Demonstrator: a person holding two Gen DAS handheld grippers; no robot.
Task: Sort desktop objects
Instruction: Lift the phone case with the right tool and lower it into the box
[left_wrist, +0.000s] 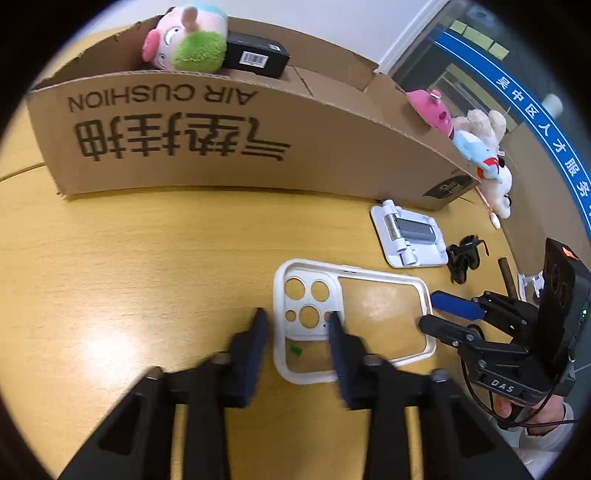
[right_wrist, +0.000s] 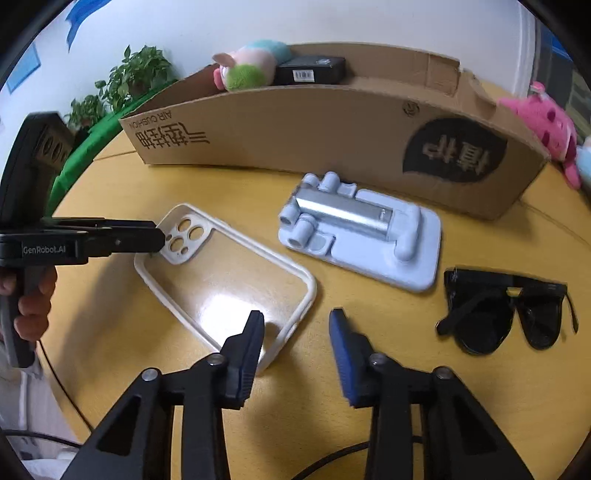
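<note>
Fingers (left_wrist: 260, 328) of left gripper (left_wrist: 298, 326) apart over phone case (left_wrist: 384, 314) camera end, right gripper (right_wrist: 297, 326) apart at its other end, case flat on tabletop (left_wrist: 147, 258), phone stand (right_wrist: 369, 236) and sunglasses (right_wrist: 506, 310) beside, cardboard box (right_wrist: 314, 129) behind.

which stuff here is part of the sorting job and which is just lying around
Part of the job:
- white-rimmed clear phone case, both open grippers at it: left gripper, right gripper
- pale blue folding phone stand
- black sunglasses
- brown cardboard box

Lying about:
- potted green plants
- yellow wooden table
</note>
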